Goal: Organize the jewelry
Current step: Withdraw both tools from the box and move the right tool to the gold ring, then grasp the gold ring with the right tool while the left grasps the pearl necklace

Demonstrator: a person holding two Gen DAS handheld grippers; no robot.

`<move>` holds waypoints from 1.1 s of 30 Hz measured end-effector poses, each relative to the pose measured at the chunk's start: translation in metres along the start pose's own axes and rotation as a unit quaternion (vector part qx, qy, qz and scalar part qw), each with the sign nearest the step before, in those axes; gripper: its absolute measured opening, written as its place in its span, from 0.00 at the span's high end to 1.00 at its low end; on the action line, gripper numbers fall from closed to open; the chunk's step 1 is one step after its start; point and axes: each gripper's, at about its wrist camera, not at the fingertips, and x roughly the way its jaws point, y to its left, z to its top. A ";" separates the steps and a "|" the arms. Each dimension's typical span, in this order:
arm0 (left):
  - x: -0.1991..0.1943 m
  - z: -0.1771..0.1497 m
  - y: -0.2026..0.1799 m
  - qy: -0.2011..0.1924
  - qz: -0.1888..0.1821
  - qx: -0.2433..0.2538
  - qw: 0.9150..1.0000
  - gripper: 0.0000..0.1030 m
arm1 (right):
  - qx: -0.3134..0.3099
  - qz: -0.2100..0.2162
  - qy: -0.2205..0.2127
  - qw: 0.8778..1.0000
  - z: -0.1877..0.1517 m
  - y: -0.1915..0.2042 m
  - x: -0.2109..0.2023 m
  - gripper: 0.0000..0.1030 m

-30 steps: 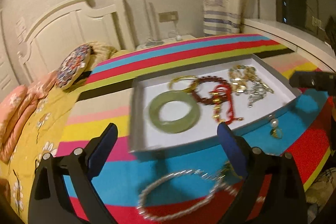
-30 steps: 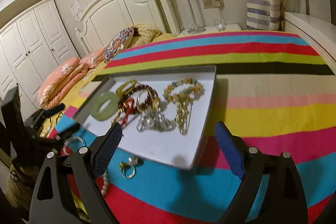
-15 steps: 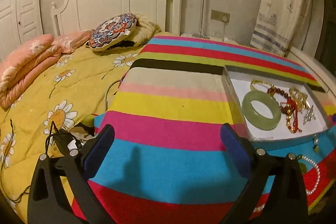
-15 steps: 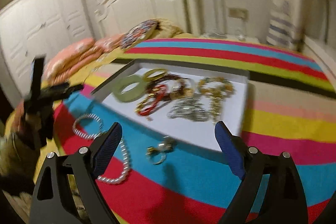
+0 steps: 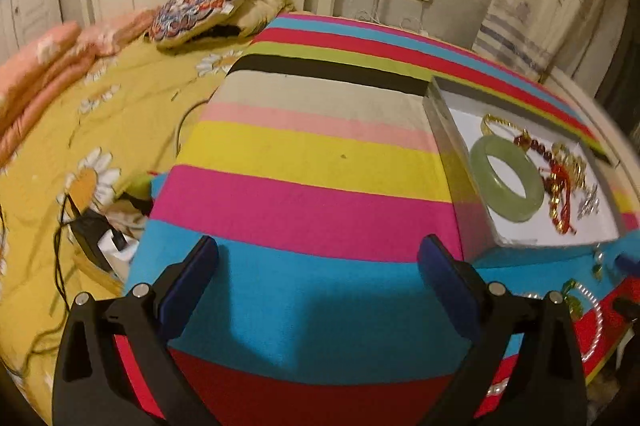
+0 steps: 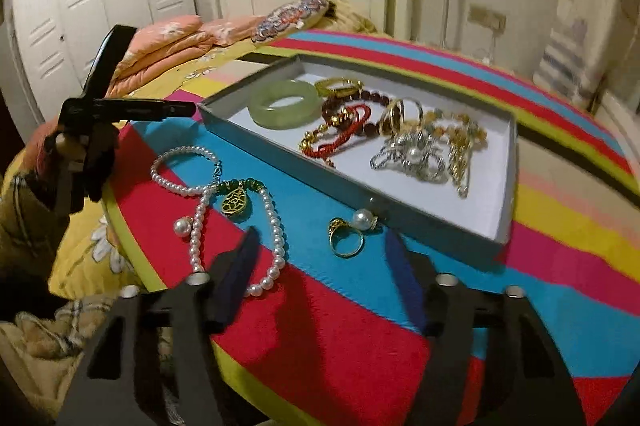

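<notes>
On the striped round table (image 6: 360,326), near its front edge, the loose pieces wait outside the shallow grey cardboard tray with a white floor (image 6: 404,226): a gold ring carrying a white pearl (image 6: 352,232) just beside the tray's near wall, and a white pearl necklace with a gold filigree pendant (image 6: 224,194) toward the left edge. We judge we are at the pick-up step. Our right gripper (image 6: 320,268) hovers over the ring, its jaws closing, with nothing yet pressed between them. Our left gripper (image 5: 318,272) stands fully spread over bare cloth and holds nothing. Next, we think, the right one should drop and centre on the ring's thin band before pinching. The pale green jade bangle (image 6: 286,102) already lies in the tray's far left corner.
</notes>
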 end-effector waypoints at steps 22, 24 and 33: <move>-0.021 -0.009 -0.008 -0.048 -0.001 0.008 0.999 0.03 | -0.008 -0.054 -0.001 0.999 -0.002 -0.003 0.012 0.79; -0.034 -0.019 -0.018 -0.065 -0.018 0.019 0.998 0.03 | -0.002 -0.054 -0.012 0.998 -0.002 -0.007 0.005 0.79; -0.070 -0.076 -0.111 -0.068 -0.114 0.125 0.983 0.03 | 0.005 -0.049 -0.043 0.998 -0.002 -0.010 -0.014 0.79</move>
